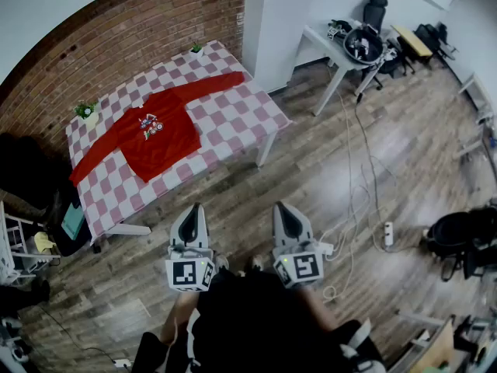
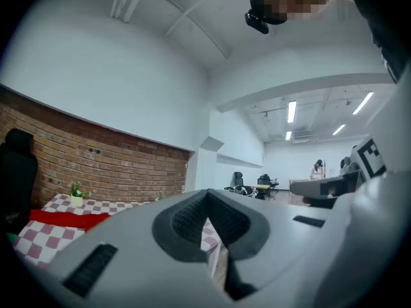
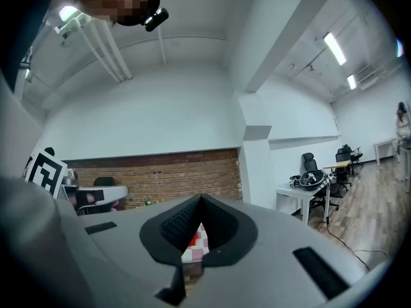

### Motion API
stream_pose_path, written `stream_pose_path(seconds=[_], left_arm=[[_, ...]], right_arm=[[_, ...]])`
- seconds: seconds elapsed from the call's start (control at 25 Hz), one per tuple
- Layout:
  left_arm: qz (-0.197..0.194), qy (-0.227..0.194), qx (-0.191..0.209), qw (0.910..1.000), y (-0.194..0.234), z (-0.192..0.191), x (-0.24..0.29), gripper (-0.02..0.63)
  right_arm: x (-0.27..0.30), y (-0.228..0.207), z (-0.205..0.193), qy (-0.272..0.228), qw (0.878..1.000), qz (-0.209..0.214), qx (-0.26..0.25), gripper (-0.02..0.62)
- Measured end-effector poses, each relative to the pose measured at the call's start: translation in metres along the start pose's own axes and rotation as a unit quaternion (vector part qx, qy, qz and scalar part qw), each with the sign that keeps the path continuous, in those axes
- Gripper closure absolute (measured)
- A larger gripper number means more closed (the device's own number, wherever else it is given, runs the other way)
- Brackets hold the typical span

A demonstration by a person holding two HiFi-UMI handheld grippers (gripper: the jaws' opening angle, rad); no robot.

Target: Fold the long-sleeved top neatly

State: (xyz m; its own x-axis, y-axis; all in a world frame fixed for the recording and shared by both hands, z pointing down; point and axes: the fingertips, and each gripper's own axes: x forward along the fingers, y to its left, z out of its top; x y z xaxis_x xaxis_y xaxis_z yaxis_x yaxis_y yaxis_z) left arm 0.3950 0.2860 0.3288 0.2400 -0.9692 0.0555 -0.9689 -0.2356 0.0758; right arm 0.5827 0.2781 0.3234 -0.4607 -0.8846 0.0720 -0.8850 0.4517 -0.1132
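On checked table [image 1: 233, 119], long-sleeved top [image 1: 159, 134] spread flat, well beyond left gripper [image 1: 192, 208], right gripper [image 1: 284, 207], fingers closed, empty.

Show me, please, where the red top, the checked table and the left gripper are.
red top [image 1: 167, 144]: head view, chest beside the print.
checked table [image 1: 241, 119]: head view, bare cloth right of the top.
left gripper [image 1: 194, 210]: head view, its closed jaw tips.

Brick-walled room with a wood floor.
A brick wall [image 1: 116, 45] ran behind a table [image 1: 248, 111] in a pink-and-white checked cloth, with two small plants [image 1: 85, 110] at its far edge. Beside a white pillar [image 1: 268, 29] stood a white desk [image 1: 330, 45] and a black chair [image 1: 375, 8]. Cables [image 1: 349, 169] trailed over the plank floor [image 1: 256, 208], and strip lights [image 2: 291, 111] glowed on the white ceiling.
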Motion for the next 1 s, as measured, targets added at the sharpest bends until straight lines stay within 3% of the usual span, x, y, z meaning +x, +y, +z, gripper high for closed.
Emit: stream_pose_path(seconds=[0.68, 0.88, 0.96, 1.0], left_arm=[[-0.006, 0.002, -0.001, 1.0000, -0.003, -0.001, 0.000, 0.604], [-0.007, -0.009, -0.003, 0.9999, -0.001, 0.008, -0.003, 0.604], [0.002, -0.010, -0.008, 0.9999, 0.006, 0.002, -0.003, 0.604], [0.003, -0.004, -0.013, 0.9999, 0.010, -0.004, -0.002, 0.542]], right_arm=[[-0.006, -0.005, 0.000, -0.011, 1.000, -0.002, -0.018, 0.598], [-0.015, 0.000, 0.042, -0.075, 0.997, -0.007, -0.021, 0.598], [-0.012, 0.000, 0.034, -0.074, 0.997, -0.009, -0.020, 0.572], [-0.008, -0.002, 0.021, -0.058, 0.998, -0.011, -0.016, 0.489]])
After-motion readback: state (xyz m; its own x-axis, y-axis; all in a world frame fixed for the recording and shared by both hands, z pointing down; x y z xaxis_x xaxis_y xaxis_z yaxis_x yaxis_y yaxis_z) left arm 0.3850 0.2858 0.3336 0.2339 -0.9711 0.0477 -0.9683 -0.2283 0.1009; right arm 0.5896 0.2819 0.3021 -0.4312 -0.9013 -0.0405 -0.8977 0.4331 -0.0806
